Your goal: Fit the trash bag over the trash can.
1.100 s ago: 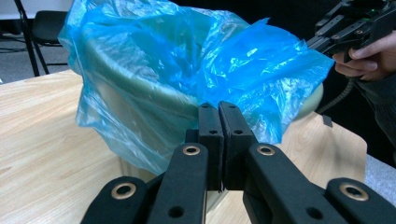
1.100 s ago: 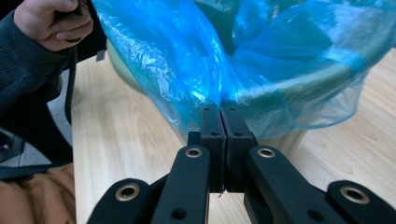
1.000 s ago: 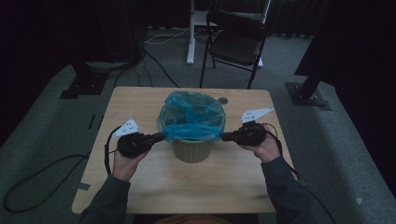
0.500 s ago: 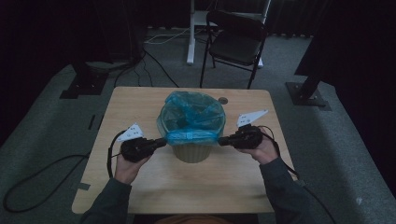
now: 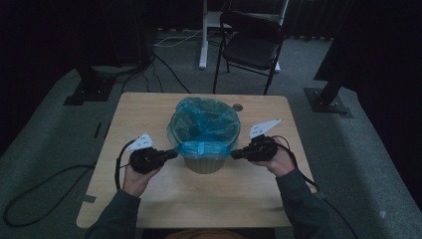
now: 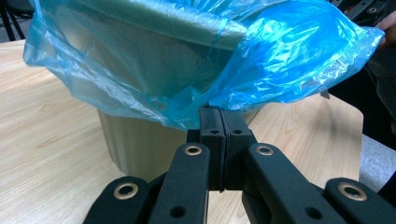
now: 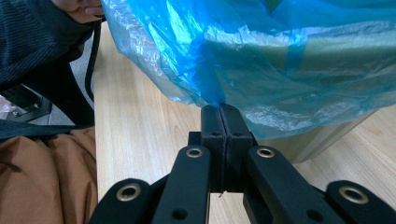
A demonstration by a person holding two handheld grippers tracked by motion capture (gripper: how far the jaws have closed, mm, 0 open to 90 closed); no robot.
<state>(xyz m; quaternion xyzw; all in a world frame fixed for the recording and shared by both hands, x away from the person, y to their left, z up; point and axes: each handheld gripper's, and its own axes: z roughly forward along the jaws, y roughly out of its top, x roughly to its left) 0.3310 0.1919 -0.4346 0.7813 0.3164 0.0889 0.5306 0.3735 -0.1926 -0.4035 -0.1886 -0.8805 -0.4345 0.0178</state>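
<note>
One wooden table (image 5: 149,119), one waste bin (image 5: 206,163), one blue plastic liner bag (image 5: 201,122) over it, my two grippers, left (image 5: 175,152) and right (image 5: 234,155), one black folding chair (image 5: 251,45) behind

bin (image 5: 204,162) with blue bag (image 5: 203,122) blocking table (image 5: 149,107) centre between both tools, bare wood left, right and near

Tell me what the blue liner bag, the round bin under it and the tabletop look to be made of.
Blue liner bag: thin translucent plastic film, glossy, crinkled; the rim shows through it. Round pale bin: probably matte plastic, smooth beige wall, though the look leaves it open. Tabletop: light wood or wood-look laminate, with straight grain lines and a low sheen.
</note>
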